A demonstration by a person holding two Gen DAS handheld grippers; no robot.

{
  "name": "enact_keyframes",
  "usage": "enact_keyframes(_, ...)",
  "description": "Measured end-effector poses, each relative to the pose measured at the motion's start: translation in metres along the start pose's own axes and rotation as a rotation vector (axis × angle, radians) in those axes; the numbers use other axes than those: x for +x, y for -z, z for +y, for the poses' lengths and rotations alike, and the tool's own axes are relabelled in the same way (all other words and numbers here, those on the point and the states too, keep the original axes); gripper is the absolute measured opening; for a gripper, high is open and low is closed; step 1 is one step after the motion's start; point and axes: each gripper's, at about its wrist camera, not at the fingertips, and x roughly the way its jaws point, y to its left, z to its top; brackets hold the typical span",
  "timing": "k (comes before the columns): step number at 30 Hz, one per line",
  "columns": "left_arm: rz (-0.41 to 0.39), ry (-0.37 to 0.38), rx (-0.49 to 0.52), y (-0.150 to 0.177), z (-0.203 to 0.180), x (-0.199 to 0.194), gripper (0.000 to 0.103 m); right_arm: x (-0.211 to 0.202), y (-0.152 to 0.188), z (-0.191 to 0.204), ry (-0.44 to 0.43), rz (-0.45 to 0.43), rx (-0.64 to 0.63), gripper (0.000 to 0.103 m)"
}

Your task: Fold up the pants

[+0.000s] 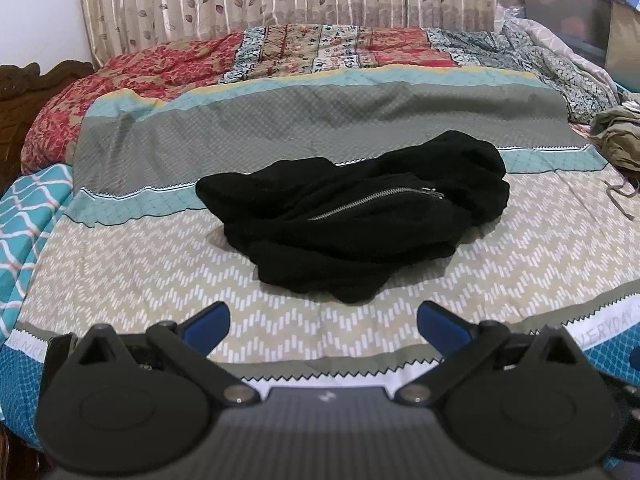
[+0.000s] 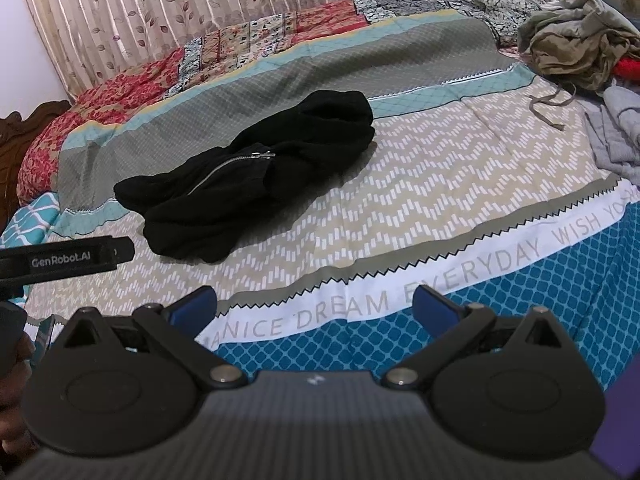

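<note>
Read "NICE DREAM EVERYDAY WISH YO…" along the bedsheet's white band (image 2: 460, 276); "GenRobot.AI" on the left gripper's (image 2: 120, 250) black side.

Crumpled black pants (image 2: 248, 176) on bedsheet (image 2: 440, 200), beyond spread, seemingly empty right tongs (image 2: 316, 308).

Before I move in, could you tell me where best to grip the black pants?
Probably the near edge of the black pants, approached low from the front. They lie crumpled with the zipper on top, and that loose bottom fold faces the open left gripper.
</note>
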Motion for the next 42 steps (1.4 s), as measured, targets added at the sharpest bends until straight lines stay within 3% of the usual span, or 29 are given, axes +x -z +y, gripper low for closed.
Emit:
enact_keyframes(9, 0.026, 0.005, -0.005, -0.003, -0.002, 0.014, 0.103, 0.009, -0.001, -0.008, -0.005, 0.018, 0.021, 0.103)
enact_keyframes(16, 0.063, 0.086, -0.165, -0.008, 0.045, 0.046, 0.103, 0.023, -0.012, -0.018, -0.001, -0.004, 0.019, 0.103)
enact_keyframes(18, 0.076, 0.129, -0.226, -0.014, 0.061, 0.06, 0.098, 0.031, -0.022, -0.022, 0.004, -0.022, 0.017, 0.096)
enact_keyframes(20, 0.097, 0.176, -0.276, -0.022, 0.071, 0.077, 0.094, 0.044, -0.034, -0.028, -0.011, -0.019, 0.025, 0.071)
enact_keyframes(22, 0.124, 0.251, -0.33, -0.032, 0.08, 0.098, 0.093, 0.062, -0.048, -0.035, -0.044, -0.017, 0.043, 0.065)
enact_keyframes(28, 0.255, 0.364, -0.457, -0.046, 0.073, 0.172, 0.096, 0.112, -0.091, -0.052, -0.06, -0.07, 0.106, 0.065)
enact_keyframes(29, 0.274, 0.371, -0.458, -0.047, 0.066, 0.184, 0.088, 0.121, -0.1, -0.054, -0.06, -0.078, 0.108, 0.065)
enact_keyframes(30, 0.285, 0.365, -0.45, -0.047, 0.06, 0.192, 0.066, 0.128, -0.106, -0.055, -0.057, -0.084, 0.11, 0.065)
enact_keyframes(32, 0.293, 0.331, -0.446, -0.047, 0.053, 0.2, 0.047, 0.144, -0.123, -0.057, -0.044, -0.094, 0.099, 0.065)
enact_keyframes(35, 0.237, 0.36, -0.455, -0.044, 0.062, 0.185, 0.023, 0.17, -0.146, -0.063, -0.039, -0.086, 0.088, 0.066)
enact_keyframes(38, 0.194, 0.43, -0.523, -0.035, 0.096, 0.157, 0.011, 0.197, -0.162, -0.071, -0.034, -0.056, 0.113, 0.067)
enact_keyframes(42, 0.141, 0.41, -0.611, -0.013, 0.155, 0.115, 0.011, 0.228, -0.168, -0.076, -0.051, -0.001, 0.192, 0.067)
